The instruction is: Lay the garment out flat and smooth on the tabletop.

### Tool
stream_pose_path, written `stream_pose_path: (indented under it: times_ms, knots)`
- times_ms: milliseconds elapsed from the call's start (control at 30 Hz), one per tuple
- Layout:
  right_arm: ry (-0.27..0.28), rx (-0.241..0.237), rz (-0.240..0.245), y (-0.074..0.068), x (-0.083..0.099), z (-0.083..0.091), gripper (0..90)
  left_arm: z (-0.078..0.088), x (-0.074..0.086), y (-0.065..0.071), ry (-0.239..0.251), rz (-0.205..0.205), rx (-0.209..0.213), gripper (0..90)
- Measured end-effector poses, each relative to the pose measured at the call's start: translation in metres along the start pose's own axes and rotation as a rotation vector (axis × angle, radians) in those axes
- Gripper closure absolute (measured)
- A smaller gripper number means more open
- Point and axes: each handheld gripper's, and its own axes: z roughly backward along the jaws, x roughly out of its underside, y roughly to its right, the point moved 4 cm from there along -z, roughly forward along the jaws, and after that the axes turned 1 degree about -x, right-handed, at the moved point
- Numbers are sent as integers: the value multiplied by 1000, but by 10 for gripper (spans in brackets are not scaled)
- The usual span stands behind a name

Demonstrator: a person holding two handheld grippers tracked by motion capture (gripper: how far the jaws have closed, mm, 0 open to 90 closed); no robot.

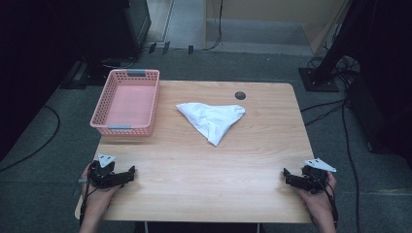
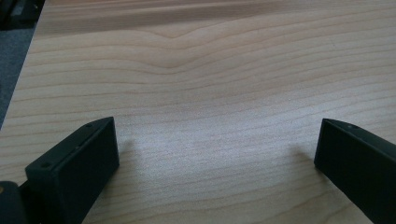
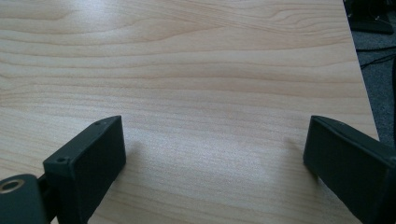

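A crumpled white cloth [image 1: 214, 118] lies on the wooden table [image 1: 204, 160], a little right of its middle. A pink plastic basket [image 1: 127, 101] with nothing in it stands at the table's far left corner. My left gripper [image 1: 130, 173] rests at the near left edge, held by a hand, its jaws wide apart over bare wood [image 2: 215, 140]. At the near right edge my right gripper [image 1: 286, 175] is open too, with only tabletop [image 3: 215, 135] between its jaws. Both grippers point inward and stay well short of the cloth.
A dark round cable hole [image 1: 240, 95] sits near the table's far edge. Grey carpet with cables [image 1: 335, 107] surrounds the table, and a black stand base [image 1: 318, 80] is at the far right. Dark equipment [image 1: 121, 29] stands behind the basket.
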Motion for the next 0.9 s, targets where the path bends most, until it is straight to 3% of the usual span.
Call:
stream_pose_path:
  times_ms: [233, 433, 600, 900]
  knots:
    - [-6, 0, -7, 0, 0, -1, 21, 0, 0, 0, 0, 3, -3, 0]
    - [-12, 31, -27, -1, -1, -2, 19, 0, 0, 1, 0, 4, -3, 0]
    - [-46, 13, -78, -3, -8, 1, 33, 0, 0, 1, 0, 4, -3, 0]
    - [46, -29, -80, -22, -43, 13, 47, 0, 0, 1, 0, 4, -3, 0]
